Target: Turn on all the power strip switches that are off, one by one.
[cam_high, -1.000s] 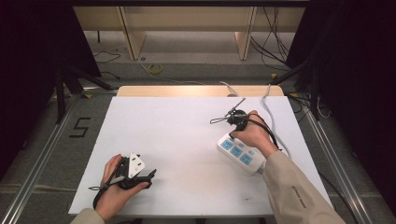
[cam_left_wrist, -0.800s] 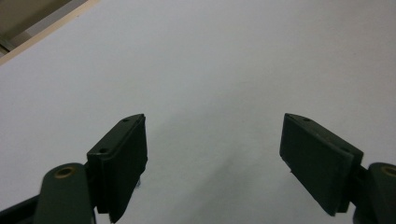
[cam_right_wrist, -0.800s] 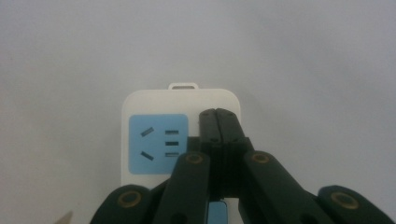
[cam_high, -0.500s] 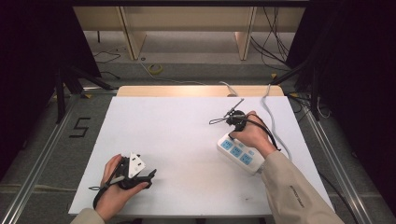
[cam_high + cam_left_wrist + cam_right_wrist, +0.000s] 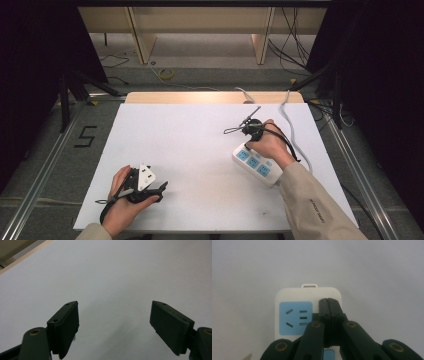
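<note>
While your right gripper (image 5: 329, 301) sits clenched with nothing between its jaws, its tips rest over the end of the strip (image 5: 294, 315), beside the blue socket (image 5: 295, 318), likely to press or steady it. That strip (image 5: 257, 165) lies at the table's (image 5: 190, 140) right side, partly under your right hand (image 5: 267, 145). Your left gripper (image 5: 115, 322) is released, parked low near the front edge. Whether the tips actually touch the strip is hard to tell; its far end is hidden by your sleeve.
</note>
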A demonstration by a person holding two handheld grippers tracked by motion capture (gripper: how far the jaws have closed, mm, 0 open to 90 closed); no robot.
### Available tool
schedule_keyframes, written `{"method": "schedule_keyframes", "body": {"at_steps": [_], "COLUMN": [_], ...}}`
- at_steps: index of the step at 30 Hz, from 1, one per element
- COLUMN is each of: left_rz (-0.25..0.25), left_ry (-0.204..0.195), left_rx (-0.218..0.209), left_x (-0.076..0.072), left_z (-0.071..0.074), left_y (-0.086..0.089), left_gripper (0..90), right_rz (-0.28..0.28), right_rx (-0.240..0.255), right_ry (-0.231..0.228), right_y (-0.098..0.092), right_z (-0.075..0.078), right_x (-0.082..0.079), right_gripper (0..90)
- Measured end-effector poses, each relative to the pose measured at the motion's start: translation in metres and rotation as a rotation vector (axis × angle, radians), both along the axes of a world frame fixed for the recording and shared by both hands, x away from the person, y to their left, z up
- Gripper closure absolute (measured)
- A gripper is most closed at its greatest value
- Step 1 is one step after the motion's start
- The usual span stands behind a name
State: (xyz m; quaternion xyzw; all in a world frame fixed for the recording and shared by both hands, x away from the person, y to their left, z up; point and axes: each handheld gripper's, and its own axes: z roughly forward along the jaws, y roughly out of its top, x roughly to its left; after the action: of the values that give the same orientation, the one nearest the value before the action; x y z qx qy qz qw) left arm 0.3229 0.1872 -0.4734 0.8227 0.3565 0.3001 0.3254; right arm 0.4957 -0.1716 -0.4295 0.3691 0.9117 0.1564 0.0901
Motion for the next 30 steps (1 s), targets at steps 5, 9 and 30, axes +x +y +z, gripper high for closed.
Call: {"method": "schedule_keyframes", "body": {"at_steps": [5,9,30], "left_rz": [-0.001,-0.001,0.000], "left_ry": [-0.002,-0.003,-0.001], "left_rx": [0.001,0.003,0.000], "left_x": [-0.0001,-0.0001,0.0001], "left_z": [-0.0002,0.0000,0.0000], "left_y": [-0.0004,-0.0004,0.0000], "left_gripper": [23.3,23.3,23.3], "right_rz": [-0.007,-0.004,-0.015], "right_rx": [0.003,0.020,0.001], "right_ry": [0.003,0.032,-0.007], "right_y": [-0.0003,-0.0007,-0.0017], "right_z": [-0.0013,-0.0017,0.0022], "right_x": [0.0002,0.0002,0.0011], "right_gripper": [90.0,90.0,90.0]}}
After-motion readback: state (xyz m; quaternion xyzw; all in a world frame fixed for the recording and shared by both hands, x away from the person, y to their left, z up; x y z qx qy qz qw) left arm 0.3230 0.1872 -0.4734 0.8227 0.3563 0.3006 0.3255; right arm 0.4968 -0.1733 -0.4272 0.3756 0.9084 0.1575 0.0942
